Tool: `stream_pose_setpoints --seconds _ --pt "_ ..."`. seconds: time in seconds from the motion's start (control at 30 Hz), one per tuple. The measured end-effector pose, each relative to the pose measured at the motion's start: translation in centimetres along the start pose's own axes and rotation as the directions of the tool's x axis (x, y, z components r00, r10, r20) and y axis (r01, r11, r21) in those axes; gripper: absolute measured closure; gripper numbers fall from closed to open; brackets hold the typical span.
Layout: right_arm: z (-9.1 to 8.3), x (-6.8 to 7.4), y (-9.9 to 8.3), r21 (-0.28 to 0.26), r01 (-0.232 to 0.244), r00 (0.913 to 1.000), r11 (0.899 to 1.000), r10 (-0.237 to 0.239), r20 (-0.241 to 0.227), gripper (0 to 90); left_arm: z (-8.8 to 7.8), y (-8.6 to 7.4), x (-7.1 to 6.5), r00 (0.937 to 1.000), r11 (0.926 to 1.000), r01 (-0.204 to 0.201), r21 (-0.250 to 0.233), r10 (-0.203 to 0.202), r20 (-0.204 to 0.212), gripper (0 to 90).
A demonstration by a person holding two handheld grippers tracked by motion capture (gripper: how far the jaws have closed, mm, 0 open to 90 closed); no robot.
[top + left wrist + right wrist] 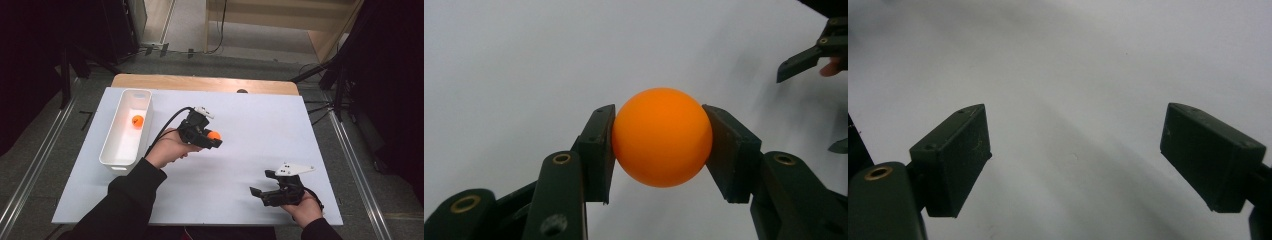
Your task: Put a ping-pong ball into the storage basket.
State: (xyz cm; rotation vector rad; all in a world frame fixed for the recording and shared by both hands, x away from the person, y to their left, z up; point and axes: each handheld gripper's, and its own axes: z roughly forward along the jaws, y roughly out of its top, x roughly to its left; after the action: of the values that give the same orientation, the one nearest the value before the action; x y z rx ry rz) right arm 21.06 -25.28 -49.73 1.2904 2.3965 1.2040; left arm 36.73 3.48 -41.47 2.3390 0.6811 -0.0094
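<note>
My left gripper [214, 138] is shut on an orange ball [214, 135] above the middle of the white table. In the left gripper view the ball [662, 137] is clamped between both black pads [597, 150]. A second orange ball [137, 120] lies inside the white bin [111, 155] at the table's left. My right gripper [258, 191] rests low near the front right of the table, open, with nothing between its pads [955, 157]. Its jaws stand wide apart over bare white surface in the right gripper view.
The white sheet [260, 125] covers a wooden table [200, 82]. The other gripper's jaw tip [804, 57] shows at the upper right of the left gripper view. Dark stands and cables flank the table on the floor.
</note>
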Motion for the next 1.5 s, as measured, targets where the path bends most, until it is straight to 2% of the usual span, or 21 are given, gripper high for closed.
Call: stream_pose_setpoints --seconds 0.1,0.5,0.8,1.1,1.5 --pt "0.0 0.0 0.0 -0.003 0.004 1.0000 1.000 -0.004 -0.004 11.3 -0.2 -0.1 0.2 0.9999 0.9999 0.012 -0.001 -0.012 0.005 50.6" --pt "0.0 0.0 0.0 -0.005 0.005 1.0000 1.000 -0.005 -0.005 11.3 -1.4 -0.4 0.8 1.0000 0.9999 0.003 -0.011 -0.003 -0.009 50.6" --pt "-0.1 0.2 0.0 0.000 0.005 1.0000 1.000 -0.005 -0.006 11.3 -2.6 -0.8 1.7 0.9990 0.9989 0.040 -0.023 -0.040 -0.020 50.5" --pt "-0.1 0.2 0.0 0.003 0.005 1.0000 1.000 -0.005 -0.003 11.3 -3.7 -1.1 2.3 0.9975 0.9983 0.052 -0.023 -0.053 -0.045 50.5" --pt "-0.1 0.0 0.0 -0.003 0.000 1.0000 1.000 0.000 0.001 11.2 -4.9 -1.6 3.3 0.9920 0.9956 0.084 -0.041 -0.088 -0.091 50.6"
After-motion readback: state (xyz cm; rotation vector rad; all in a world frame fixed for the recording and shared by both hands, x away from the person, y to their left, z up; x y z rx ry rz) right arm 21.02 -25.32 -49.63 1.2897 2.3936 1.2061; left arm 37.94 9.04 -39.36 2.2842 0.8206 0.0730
